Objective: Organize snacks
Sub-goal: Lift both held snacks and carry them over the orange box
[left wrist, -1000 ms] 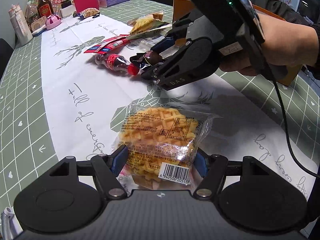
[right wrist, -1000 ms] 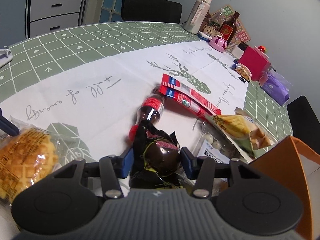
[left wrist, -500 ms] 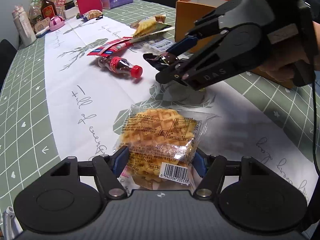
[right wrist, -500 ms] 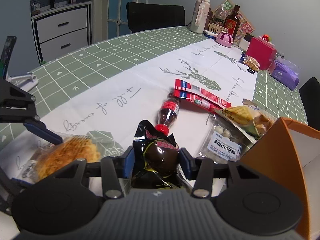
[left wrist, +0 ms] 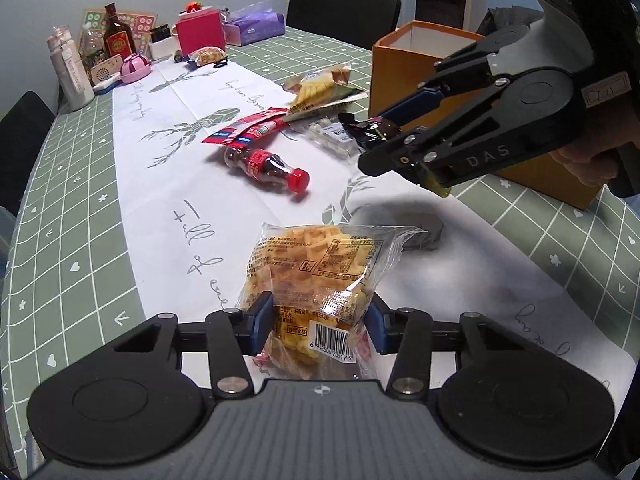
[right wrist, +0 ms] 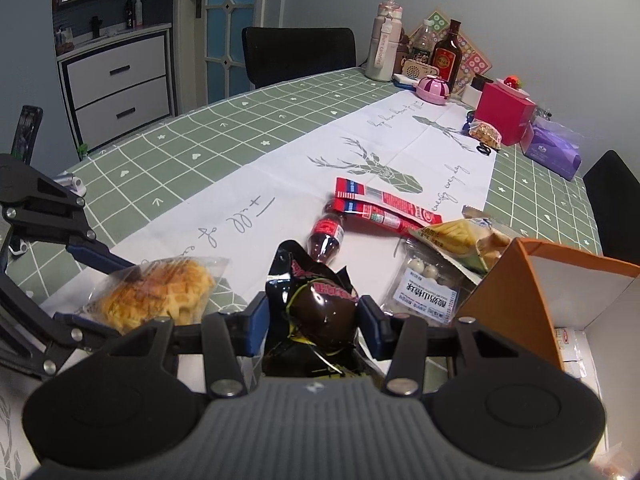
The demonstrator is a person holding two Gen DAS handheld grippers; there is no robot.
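Left hand-held gripper (left wrist: 318, 326) has just closed onto the waffle packet (left wrist: 320, 276), now squeezed.

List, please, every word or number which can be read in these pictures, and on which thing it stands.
"DAS": side of the right gripper.
"Burn calories": white bottle.
"Full of": white table runner, in script.
Digits under the barcode on the waffle packet: partly readable, not certain.
Print on the red sausage sticks, cola bottle and white candy bag: too small or blurred.
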